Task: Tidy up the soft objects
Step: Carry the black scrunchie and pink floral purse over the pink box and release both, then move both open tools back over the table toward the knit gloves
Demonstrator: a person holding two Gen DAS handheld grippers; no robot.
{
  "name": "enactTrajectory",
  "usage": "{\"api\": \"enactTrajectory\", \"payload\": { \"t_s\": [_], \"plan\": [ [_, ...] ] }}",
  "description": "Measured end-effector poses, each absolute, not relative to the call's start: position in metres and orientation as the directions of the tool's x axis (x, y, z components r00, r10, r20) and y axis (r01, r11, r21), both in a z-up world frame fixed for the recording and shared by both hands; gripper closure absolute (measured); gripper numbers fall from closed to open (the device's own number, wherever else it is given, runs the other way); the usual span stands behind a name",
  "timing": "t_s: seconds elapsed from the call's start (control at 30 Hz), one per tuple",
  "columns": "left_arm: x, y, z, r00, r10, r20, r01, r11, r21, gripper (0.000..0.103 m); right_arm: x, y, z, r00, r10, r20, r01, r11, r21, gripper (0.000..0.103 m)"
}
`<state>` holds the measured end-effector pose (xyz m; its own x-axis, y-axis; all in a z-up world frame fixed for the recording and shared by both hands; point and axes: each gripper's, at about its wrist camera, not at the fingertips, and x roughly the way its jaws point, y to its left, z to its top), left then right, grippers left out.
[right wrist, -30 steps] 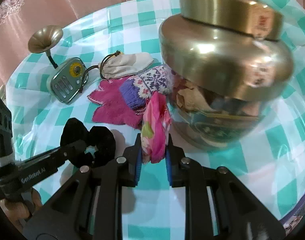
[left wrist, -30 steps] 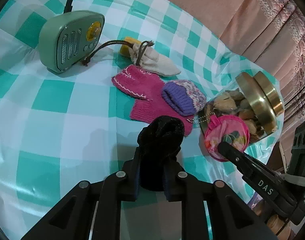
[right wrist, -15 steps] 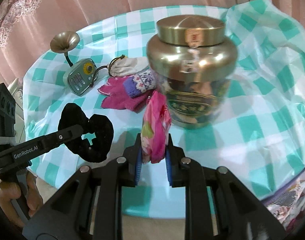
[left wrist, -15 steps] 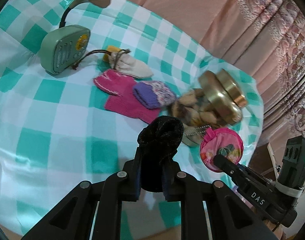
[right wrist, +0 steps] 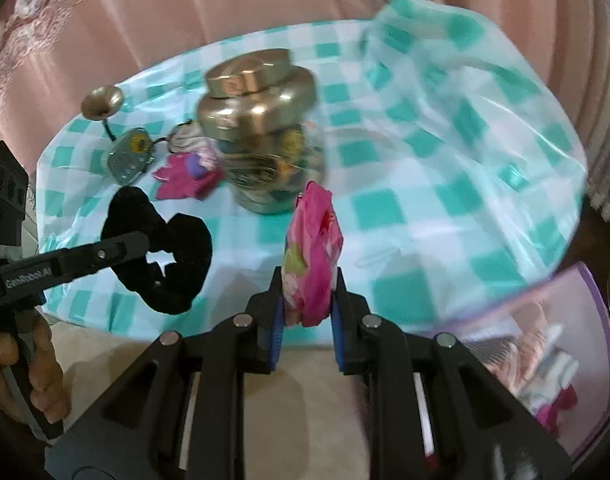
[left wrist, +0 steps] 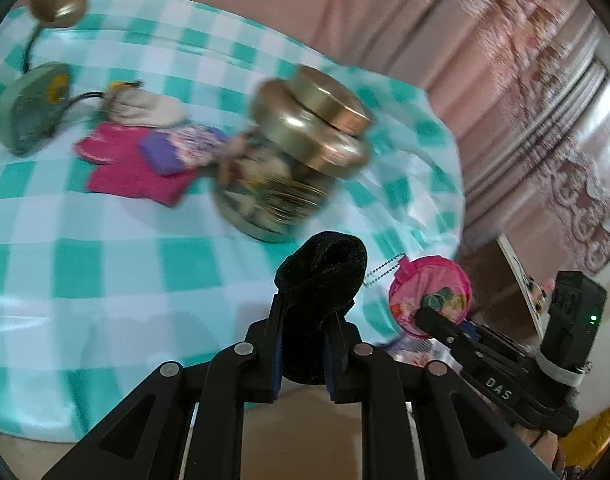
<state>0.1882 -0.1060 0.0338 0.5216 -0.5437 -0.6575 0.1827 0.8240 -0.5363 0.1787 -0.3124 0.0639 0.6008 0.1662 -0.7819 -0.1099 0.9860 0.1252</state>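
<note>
My left gripper (left wrist: 303, 322) is shut on a black velvet scrunchie (left wrist: 323, 276), which also shows in the right wrist view (right wrist: 173, 256). My right gripper (right wrist: 307, 300) is shut on a round pink floral pouch (right wrist: 313, 256), seen from the side with its bead chain in the left wrist view (left wrist: 429, 300). Both are held in the air off the table's near edge. A pink glove (left wrist: 133, 164), a purple knit mitten (left wrist: 177, 148) and a cream drawstring bag (left wrist: 145, 106) lie on the checked tablecloth (left wrist: 105, 248).
A glass jar with a brass lid (left wrist: 293, 152) stands on the table near the gloves. A green radio with a horn (left wrist: 29, 100) is at the far left. A purple-rimmed clear bin (right wrist: 545, 352) holding soft items sits low at the right. Pink curtains hang behind.
Both grippers have pulled back and away from the table with their objects; the table now looks farther off, and the bin has come into the right wrist view.
</note>
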Motion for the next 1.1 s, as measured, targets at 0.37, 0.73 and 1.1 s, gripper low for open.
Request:
{"api": "enactTrajectory", "payload": {
  "t_s": [0.37, 0.73, 1.1],
  "plan": [
    [0.175, -0.189, 0.038, 0.391, -0.647, -0.655, 0.335, 0.762, -0.553, 0.086, 0.141, -0.408, 0.056, 0.577, 0.006, -0.816, 0.081, 0.995, 0.064, 0.079],
    [0.152, -0.269, 0.038, 0.261, -0.686, -0.679, 0.489, 0.700, -0.520, 0.086, 0.122, -0.461, 0.045, 0.525, -0.148, -0.838, 0.231, 0.973, -0.027, 0.078],
    [0.149, -0.281, 0.035, 0.217, -0.666, -0.714, 0.505, 0.702, -0.502, 0.051, 0.115, -0.468, 0.052, 0.532, -0.165, -0.831, 0.276, 0.961, -0.014, 0.044]
  ]
}}
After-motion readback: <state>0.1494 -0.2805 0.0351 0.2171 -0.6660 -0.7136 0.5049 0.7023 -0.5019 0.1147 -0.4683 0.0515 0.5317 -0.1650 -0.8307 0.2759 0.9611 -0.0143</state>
